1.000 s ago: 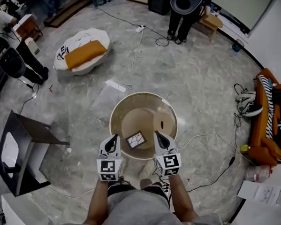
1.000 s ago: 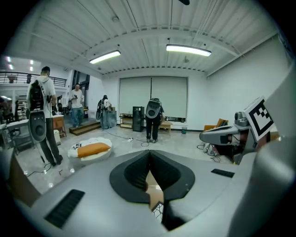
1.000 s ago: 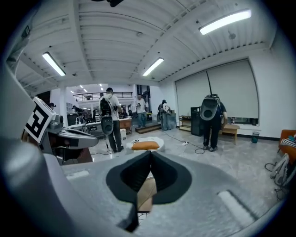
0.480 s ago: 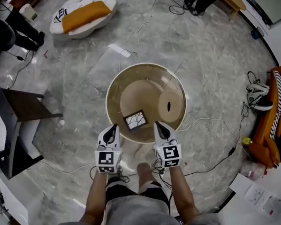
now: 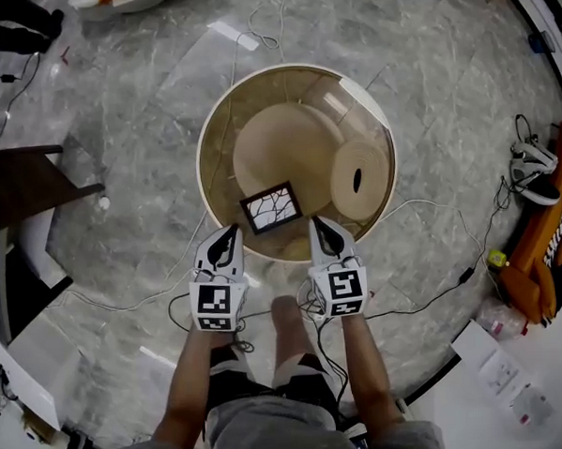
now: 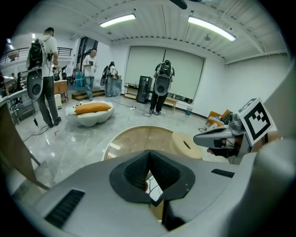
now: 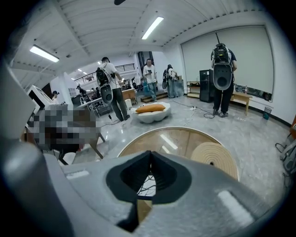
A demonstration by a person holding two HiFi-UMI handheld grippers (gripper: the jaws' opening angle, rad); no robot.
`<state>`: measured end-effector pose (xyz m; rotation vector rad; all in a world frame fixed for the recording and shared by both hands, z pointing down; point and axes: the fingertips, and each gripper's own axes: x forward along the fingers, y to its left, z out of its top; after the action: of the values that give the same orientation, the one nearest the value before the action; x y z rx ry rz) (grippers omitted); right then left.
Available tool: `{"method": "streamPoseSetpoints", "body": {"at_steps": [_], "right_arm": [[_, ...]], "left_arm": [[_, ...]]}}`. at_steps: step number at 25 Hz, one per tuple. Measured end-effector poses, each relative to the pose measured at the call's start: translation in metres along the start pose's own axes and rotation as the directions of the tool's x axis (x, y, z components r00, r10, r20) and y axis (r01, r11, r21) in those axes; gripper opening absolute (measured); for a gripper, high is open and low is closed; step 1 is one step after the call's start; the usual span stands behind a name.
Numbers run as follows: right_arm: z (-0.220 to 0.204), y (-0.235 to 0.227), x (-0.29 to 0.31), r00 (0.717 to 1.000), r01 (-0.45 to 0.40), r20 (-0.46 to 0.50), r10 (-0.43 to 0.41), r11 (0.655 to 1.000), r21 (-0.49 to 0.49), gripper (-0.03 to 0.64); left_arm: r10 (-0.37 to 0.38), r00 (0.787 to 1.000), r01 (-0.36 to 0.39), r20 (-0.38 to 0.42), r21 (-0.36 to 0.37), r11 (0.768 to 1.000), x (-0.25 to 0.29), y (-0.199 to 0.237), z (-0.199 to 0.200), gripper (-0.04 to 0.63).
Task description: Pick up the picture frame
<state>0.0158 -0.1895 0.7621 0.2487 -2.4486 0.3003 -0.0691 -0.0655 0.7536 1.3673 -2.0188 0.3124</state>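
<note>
Both grippers have dropped toward the round table (image 5: 201,167) since a second ago, and the table now fills more of the head view. The person's bare forearms reach forward side by side, each gripper tilted forward and down with its marker cube facing up. The left gripper (image 5: 227,233) has its tip at the table's near edge, jaws pressed together on nothing. Just to its right, the picture frame (image 5: 271,207) lies flat near that near edge, between the two tips and touching neither. The right gripper (image 5: 319,224) mirrors the left at the near edge, its jaws likewise closed and empty.
</note>
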Motion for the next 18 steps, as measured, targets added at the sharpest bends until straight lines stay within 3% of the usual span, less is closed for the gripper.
{"method": "streamPoseSetpoints", "body": {"at_steps": [9, 18], "right_arm": [[-0.066, -0.007, 0.073, 0.997, -0.014, -0.078, 0.014, 1.0, 0.005, 0.0], [-0.111, -0.014, 0.116, 0.989, -0.024, -0.143, 0.023, 1.0, -0.009, 0.0]], "left_arm": [[-0.008, 0.996, 0.006, -0.087, -0.019, 1.0, 0.057, 0.03, -0.072, 0.017], [-0.019, 0.993, 0.013, -0.12, -0.054, 0.998, 0.084, 0.045, -0.12, 0.018]]}}
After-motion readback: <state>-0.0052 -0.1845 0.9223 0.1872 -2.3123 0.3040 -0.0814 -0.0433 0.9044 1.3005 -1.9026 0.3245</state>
